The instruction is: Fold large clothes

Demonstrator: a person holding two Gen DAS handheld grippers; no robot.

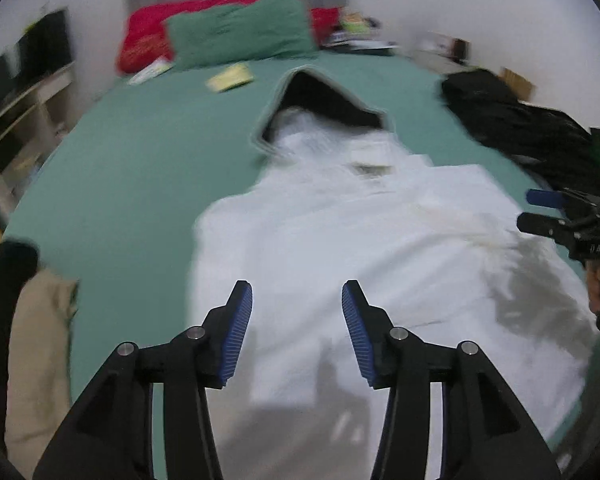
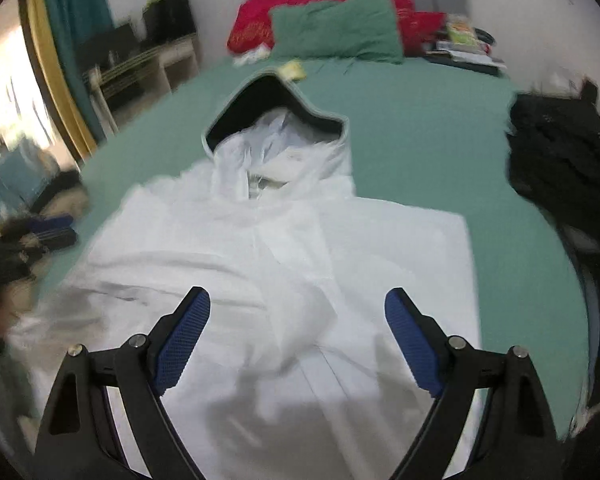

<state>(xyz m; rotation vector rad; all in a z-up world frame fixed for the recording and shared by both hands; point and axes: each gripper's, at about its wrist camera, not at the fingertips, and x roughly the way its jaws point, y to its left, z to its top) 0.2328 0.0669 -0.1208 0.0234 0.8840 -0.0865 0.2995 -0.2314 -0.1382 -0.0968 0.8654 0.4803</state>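
A white hooded jacket [image 1: 340,240] lies flat on the green bed sheet [image 1: 132,160], its dark-lined hood [image 1: 320,100] pointing to the pillows. It also shows in the right wrist view [image 2: 292,248], hood [image 2: 272,104] at the far end. My left gripper [image 1: 297,298] is open and empty above the jacket's lower left part. My right gripper [image 2: 298,304] is open and empty above the jacket's middle. The right gripper also shows at the right edge of the left wrist view [image 1: 544,210]. The left gripper also shows at the left edge of the right wrist view [image 2: 54,228].
A black garment [image 1: 512,120] lies on the bed at the right, also in the right wrist view [image 2: 560,160]. A green pillow [image 1: 240,32] and red pillow [image 1: 148,36] lie at the head. A yellow packet [image 1: 230,78] lies on the sheet. Shelves [image 1: 24,108] stand left.
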